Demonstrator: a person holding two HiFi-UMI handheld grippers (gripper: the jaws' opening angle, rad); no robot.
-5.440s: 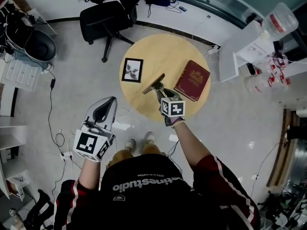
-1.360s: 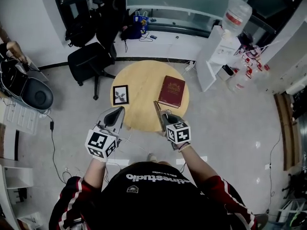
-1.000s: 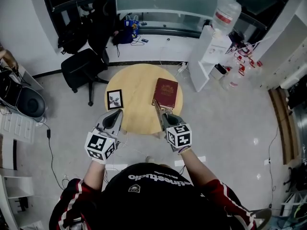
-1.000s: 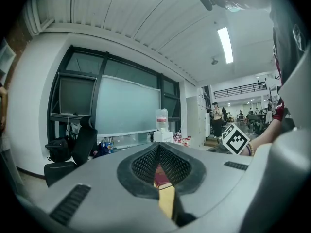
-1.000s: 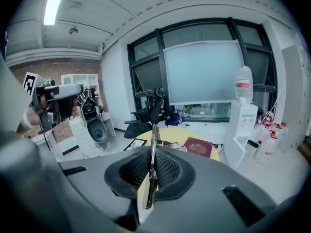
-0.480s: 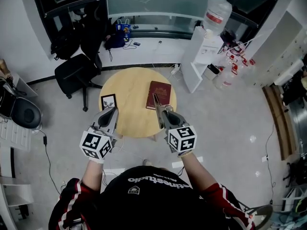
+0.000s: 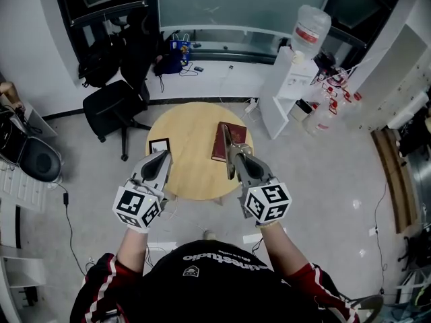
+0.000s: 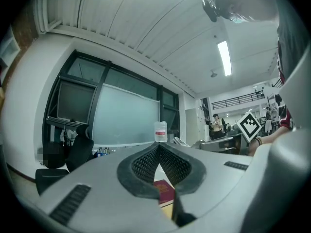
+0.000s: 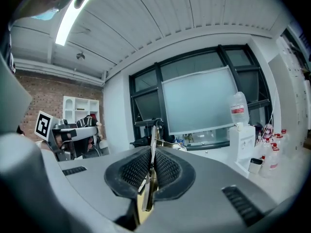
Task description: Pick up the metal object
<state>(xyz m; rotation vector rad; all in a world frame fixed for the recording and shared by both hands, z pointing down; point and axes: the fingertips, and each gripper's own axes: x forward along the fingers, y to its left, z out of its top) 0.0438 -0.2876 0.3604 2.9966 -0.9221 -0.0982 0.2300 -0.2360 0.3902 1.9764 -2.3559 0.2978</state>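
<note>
Pinching metal object [image 9: 153, 132] edge-on, right gripper [image 7: 234, 155]; object jutting forward

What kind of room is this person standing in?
Probably an office or workroom: there is a black swivel chair, a big water-cooler bottle by the windows, and a round wooden table.

Overhead head view — table [image 7: 192, 128] far below.

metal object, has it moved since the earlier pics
Yes. The metal object was down at the table between frame and book; now the right gripper holds it raised, across the book's left edge.
</note>
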